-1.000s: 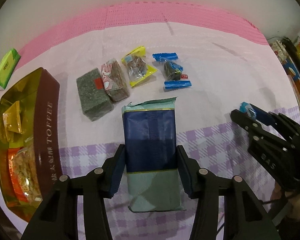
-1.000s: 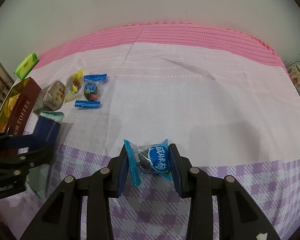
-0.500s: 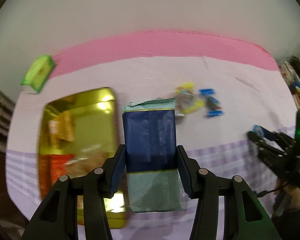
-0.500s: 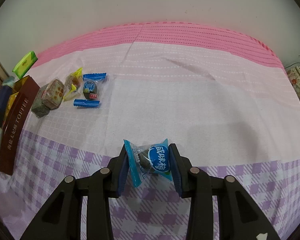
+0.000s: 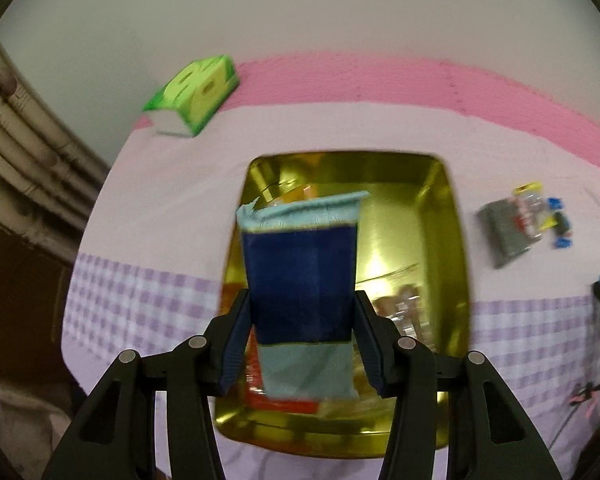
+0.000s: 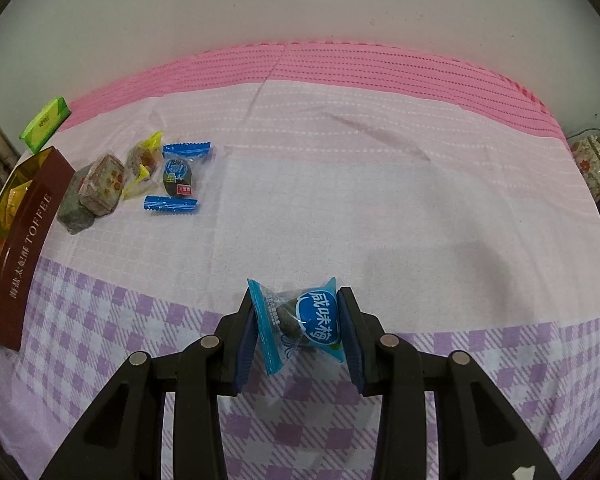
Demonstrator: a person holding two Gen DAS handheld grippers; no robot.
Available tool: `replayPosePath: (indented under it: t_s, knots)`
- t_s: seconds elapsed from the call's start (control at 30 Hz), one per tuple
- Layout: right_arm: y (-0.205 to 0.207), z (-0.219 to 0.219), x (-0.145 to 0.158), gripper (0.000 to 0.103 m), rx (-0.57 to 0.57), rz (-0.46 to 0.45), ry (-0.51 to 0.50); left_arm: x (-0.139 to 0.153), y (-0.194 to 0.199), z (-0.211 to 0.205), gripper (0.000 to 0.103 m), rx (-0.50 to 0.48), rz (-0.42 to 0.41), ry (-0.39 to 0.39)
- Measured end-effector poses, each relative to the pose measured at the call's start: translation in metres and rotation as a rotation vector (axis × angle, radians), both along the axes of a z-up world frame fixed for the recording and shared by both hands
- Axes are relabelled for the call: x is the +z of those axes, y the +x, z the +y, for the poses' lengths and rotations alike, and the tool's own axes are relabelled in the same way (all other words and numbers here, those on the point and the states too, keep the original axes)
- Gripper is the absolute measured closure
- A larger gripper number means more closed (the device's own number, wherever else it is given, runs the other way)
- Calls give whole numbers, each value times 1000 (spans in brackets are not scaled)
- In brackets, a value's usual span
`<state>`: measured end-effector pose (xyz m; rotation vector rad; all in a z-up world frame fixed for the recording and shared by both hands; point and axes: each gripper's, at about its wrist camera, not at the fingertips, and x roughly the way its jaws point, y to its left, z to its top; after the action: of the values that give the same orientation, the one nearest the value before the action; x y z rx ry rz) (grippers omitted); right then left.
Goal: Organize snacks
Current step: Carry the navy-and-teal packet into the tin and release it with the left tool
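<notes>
Moved since a second ago: left gripper, clamped on the navy-and-teal snack packet, from above the bare tablecloth to above the gold toffee tin; packet upright between the pads, over the tin's near half. Orange and red wrappers inside the tin, partly hidden behind the packet. Unchanged: right gripper, clamped on the blue plum candy, above the checked near part of the tablecloth. Four wrapped snacks clustered far left on the cloth, just right of the tin. Green packet at the far left corner.
</notes>
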<state>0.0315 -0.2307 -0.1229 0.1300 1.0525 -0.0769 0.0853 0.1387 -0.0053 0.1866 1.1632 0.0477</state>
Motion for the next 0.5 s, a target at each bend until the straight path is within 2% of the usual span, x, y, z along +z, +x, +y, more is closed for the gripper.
replayPosePath:
  t_s: [0.2, 0.5]
  knots:
    - [1, 1, 0, 67, -4, 12, -13, -17, 0, 16, 53, 1, 33, 26]
    - [3, 5, 1, 67, -18, 24, -25, -36, -1, 18, 53, -18, 79, 38]
